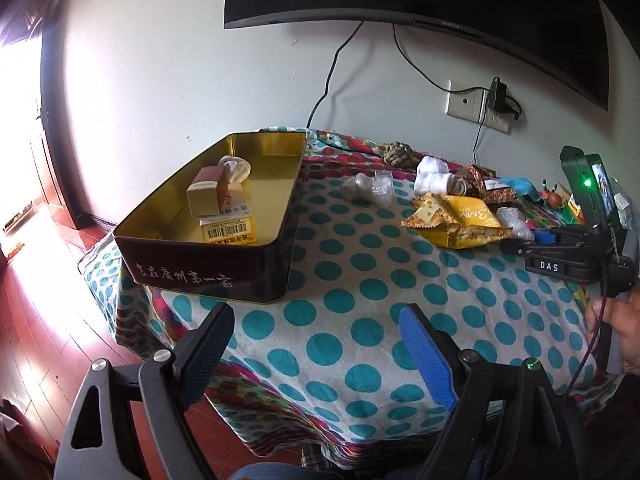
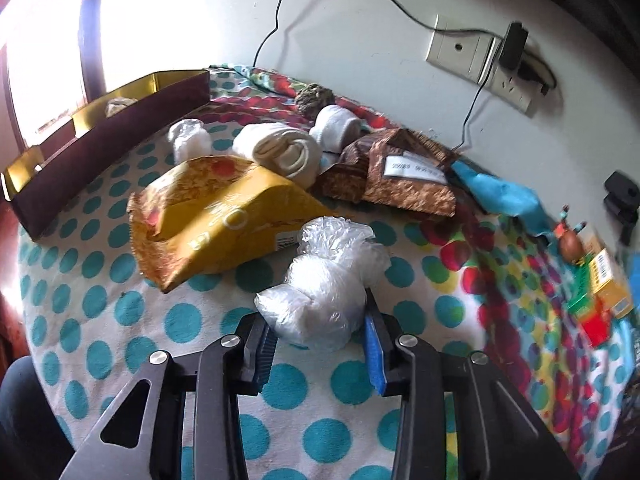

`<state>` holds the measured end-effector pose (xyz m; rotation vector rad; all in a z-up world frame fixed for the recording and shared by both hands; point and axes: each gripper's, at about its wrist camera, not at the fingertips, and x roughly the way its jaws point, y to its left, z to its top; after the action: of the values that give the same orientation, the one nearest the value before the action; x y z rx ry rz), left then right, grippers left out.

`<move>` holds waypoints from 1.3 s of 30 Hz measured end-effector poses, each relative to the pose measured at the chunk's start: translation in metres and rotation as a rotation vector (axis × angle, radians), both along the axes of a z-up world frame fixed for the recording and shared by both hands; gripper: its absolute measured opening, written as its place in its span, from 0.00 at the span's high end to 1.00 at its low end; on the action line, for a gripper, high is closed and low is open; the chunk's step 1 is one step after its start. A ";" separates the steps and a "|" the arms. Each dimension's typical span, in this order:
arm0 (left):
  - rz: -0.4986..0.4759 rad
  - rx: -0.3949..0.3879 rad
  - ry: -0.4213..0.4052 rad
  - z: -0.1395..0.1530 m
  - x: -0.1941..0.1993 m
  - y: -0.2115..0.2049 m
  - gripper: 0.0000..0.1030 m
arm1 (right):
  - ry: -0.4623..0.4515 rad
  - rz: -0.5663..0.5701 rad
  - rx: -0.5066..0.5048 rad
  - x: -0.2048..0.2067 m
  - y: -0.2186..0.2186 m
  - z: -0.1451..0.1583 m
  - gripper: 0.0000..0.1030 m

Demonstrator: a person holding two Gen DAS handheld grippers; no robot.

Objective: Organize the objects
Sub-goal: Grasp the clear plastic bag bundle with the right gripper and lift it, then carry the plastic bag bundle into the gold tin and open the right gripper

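Observation:
A dark red tin box [image 1: 208, 276] with a gold inside stands at the table's left and holds small cartons [image 1: 212, 196] and a white roll [image 1: 236, 168]. My left gripper [image 1: 316, 332] is open and empty above the polka-dot cloth, in front of the box. My right gripper [image 2: 316, 328] has its jaws around a knotted clear plastic bag [image 2: 320, 292], touching both sides. That bag lies on the cloth beside a yellow snack packet [image 2: 216, 220]. The right gripper also shows in the left wrist view [image 1: 516, 246], by the bag [image 1: 516, 220].
White sock rolls [image 2: 280, 152], another plastic bag [image 2: 188, 140], a brown packet [image 2: 408, 176], a blue cloth [image 2: 500, 192], a rope ball [image 2: 314, 96] and small boxes with a crab toy [image 2: 572, 244] lie on the table. A wall with sockets [image 2: 460, 48] and cables stands behind.

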<state>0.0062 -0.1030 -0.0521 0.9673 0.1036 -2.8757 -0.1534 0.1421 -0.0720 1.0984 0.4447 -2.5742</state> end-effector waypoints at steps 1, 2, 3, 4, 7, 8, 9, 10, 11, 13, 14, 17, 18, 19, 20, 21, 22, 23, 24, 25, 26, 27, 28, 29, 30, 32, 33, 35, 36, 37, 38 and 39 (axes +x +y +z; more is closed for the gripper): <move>0.003 -0.009 0.003 0.001 0.001 0.000 0.16 | -0.001 -0.004 0.002 -0.001 -0.001 0.002 0.66; 0.011 -0.021 0.008 0.001 0.002 -0.001 0.16 | 0.003 -0.010 -0.003 -0.002 -0.002 0.007 0.66; 0.015 -0.024 0.009 0.001 0.002 -0.001 0.16 | 0.011 -0.014 -0.011 -0.001 -0.004 0.014 0.66; 0.018 -0.026 0.006 0.001 0.002 -0.002 0.16 | 0.019 -0.010 -0.022 -0.001 -0.007 0.022 0.66; 0.040 -0.024 0.005 0.006 0.003 -0.006 0.16 | 0.053 0.020 -0.031 -0.001 -0.028 0.045 0.66; 0.049 -0.020 0.014 0.010 0.006 -0.009 0.16 | 0.062 0.041 -0.033 -0.002 -0.039 0.054 0.66; 0.057 -0.015 0.022 0.012 0.008 -0.011 0.16 | 0.070 0.059 -0.033 -0.002 -0.050 0.061 0.66; 0.068 -0.006 0.028 0.014 0.011 -0.013 0.16 | 0.077 0.082 -0.030 -0.002 -0.063 0.067 0.66; 0.077 0.014 0.030 0.016 0.014 -0.017 0.16 | 0.083 0.109 -0.026 -0.002 -0.080 0.072 0.66; 0.093 0.032 0.028 0.016 0.018 -0.021 0.16 | 0.092 0.155 -0.014 -0.001 -0.110 0.079 0.66; 0.104 0.041 0.024 0.016 0.020 -0.025 0.16 | 0.094 0.180 -0.009 -0.001 -0.128 0.081 0.66; 0.133 0.061 0.015 0.016 0.025 -0.034 0.16 | 0.087 0.245 0.001 0.002 -0.173 0.082 0.66; 0.140 0.067 0.015 0.016 0.025 -0.036 0.16 | 0.086 0.265 0.009 0.003 -0.188 0.081 0.66; 0.150 0.075 0.014 0.015 0.026 -0.040 0.16 | 0.082 0.285 0.016 0.004 -0.203 0.079 0.66; 0.161 0.084 0.011 0.015 0.026 -0.044 0.16 | 0.076 0.302 0.023 0.005 -0.213 0.076 0.66; 0.171 0.090 0.010 0.015 0.026 -0.047 0.16 | 0.072 0.318 0.032 0.006 -0.223 0.073 0.66; 0.185 0.100 0.014 0.015 0.026 -0.052 0.16 | 0.070 0.332 0.041 0.007 -0.233 0.070 0.66; 0.190 0.108 0.017 0.015 0.026 -0.054 0.16 | 0.065 0.345 0.050 0.008 -0.242 0.067 0.66; 0.194 0.115 0.020 0.015 0.026 -0.057 0.16 | 0.060 0.353 0.053 0.007 -0.248 0.064 0.66; 0.197 0.116 0.021 0.015 0.026 -0.058 0.16 | 0.055 0.360 0.056 0.007 -0.255 0.061 0.66; 0.201 0.118 0.019 0.014 0.025 -0.059 0.16 | 0.051 0.366 0.058 0.006 -0.261 0.058 0.66; 0.203 0.123 0.016 0.013 0.025 -0.061 0.16 | 0.048 0.369 0.061 0.004 -0.266 0.055 0.66; 0.205 0.133 0.010 0.011 0.023 -0.063 0.16 | 0.044 0.372 0.065 0.002 -0.269 0.053 0.66; 0.207 0.137 0.006 0.011 0.023 -0.064 0.16 | 0.040 0.374 0.070 -0.002 -0.274 0.050 0.66; 0.211 0.141 0.001 0.010 0.022 -0.065 0.16 | 0.037 0.376 0.075 -0.006 -0.279 0.048 0.66; 0.214 0.156 -0.010 0.008 0.020 -0.069 0.16 | 0.032 0.379 0.086 -0.011 -0.288 0.042 0.66; 0.214 0.163 -0.014 0.006 0.019 -0.071 0.16 | 0.027 0.378 0.089 -0.014 -0.292 0.039 0.66; 0.218 0.175 -0.024 0.004 0.017 -0.075 0.16 | 0.013 0.379 0.098 -0.021 -0.301 0.033 0.66; 0.220 0.183 -0.025 0.004 0.017 -0.076 0.16 | 0.011 0.379 0.102 -0.024 -0.301 0.031 0.66; 0.221 0.190 -0.025 0.004 0.017 -0.078 0.16 | 0.006 0.378 0.104 -0.027 -0.304 0.029 0.66; 0.222 0.195 -0.025 0.004 0.017 -0.079 0.16 | 0.003 0.378 0.106 -0.030 -0.306 0.026 0.66; 0.223 0.199 -0.026 0.003 0.016 -0.079 0.16 | 0.000 0.377 0.108 -0.033 -0.307 0.024 0.66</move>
<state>0.0225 -0.1825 -0.0490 0.9558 0.4723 -2.6850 -0.1862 -0.1649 -0.0482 0.9433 0.7226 -2.2405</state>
